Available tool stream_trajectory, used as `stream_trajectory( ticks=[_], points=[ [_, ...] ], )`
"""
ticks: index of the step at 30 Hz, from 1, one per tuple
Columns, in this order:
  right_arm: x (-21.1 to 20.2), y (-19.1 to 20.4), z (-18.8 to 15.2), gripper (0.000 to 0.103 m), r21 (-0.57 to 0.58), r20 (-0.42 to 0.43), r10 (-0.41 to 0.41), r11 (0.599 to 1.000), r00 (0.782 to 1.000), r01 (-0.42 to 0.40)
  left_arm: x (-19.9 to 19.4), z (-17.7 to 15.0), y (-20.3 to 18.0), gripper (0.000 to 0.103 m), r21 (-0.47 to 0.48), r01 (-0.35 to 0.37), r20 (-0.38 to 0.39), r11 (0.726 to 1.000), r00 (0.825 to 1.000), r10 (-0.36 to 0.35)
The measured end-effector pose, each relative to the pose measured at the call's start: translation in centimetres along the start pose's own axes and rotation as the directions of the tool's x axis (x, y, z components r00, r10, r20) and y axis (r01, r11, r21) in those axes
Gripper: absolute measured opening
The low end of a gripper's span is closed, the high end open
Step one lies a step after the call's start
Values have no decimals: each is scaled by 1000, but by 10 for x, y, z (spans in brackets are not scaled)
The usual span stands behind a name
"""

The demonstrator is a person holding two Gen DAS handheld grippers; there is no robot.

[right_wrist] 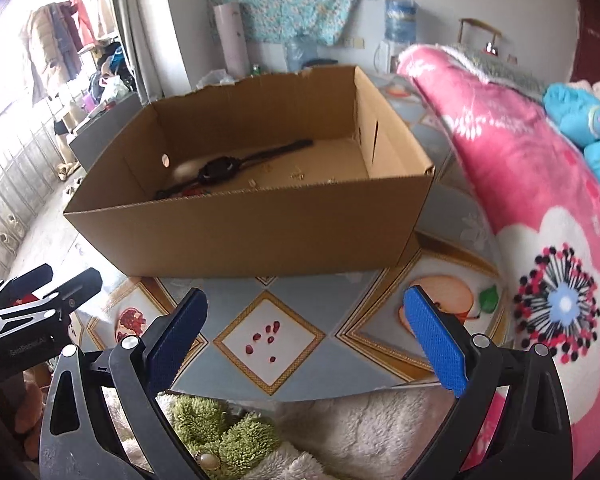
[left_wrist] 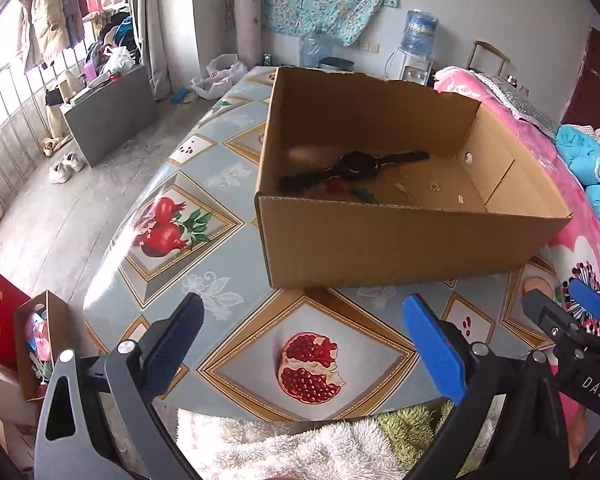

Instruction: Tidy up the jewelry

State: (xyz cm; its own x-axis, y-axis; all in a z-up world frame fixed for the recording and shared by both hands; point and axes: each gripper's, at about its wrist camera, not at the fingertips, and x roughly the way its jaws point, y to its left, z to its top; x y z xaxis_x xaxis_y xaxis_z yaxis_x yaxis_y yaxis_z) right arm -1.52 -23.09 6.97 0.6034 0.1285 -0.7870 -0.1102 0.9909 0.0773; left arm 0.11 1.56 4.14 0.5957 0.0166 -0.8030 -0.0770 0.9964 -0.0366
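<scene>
- Cardboard box (left_wrist: 400,240) sits on the counter (left_wrist: 204,216), holding a black watch (left_wrist: 356,166) and small gold pieces (left_wrist: 434,187).
- Left gripper (left_wrist: 312,340) jaws spread, empty.
- Right gripper (right_wrist: 312,336) jaws spread, empty.

daylight pours in from the window (left_wrist: 4,92) at the left, blown out to white there. the table (left_wrist: 180,264) shines with soft glare on that side. the box (left_wrist: 380,240) floor lies in dim shadow, slightly blurred. both views bulge, with dark corners; the room's far end is soft
</scene>
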Motion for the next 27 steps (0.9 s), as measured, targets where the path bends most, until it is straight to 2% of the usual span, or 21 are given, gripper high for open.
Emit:
stream_trajectory(
  ticks=[8, 27],
  points=[
    [3, 6, 0, 95, -14, -6, 17, 1000, 1000, -17, 5, 1, 1, 98, -6, 14, -30, 1000, 999, -15],
    [2, 7, 5, 95, -18, -3, 13, 1000, 1000, -13, 3, 4, -1, 98, -3, 16, -26, 1000, 1000, -16]
  ],
)
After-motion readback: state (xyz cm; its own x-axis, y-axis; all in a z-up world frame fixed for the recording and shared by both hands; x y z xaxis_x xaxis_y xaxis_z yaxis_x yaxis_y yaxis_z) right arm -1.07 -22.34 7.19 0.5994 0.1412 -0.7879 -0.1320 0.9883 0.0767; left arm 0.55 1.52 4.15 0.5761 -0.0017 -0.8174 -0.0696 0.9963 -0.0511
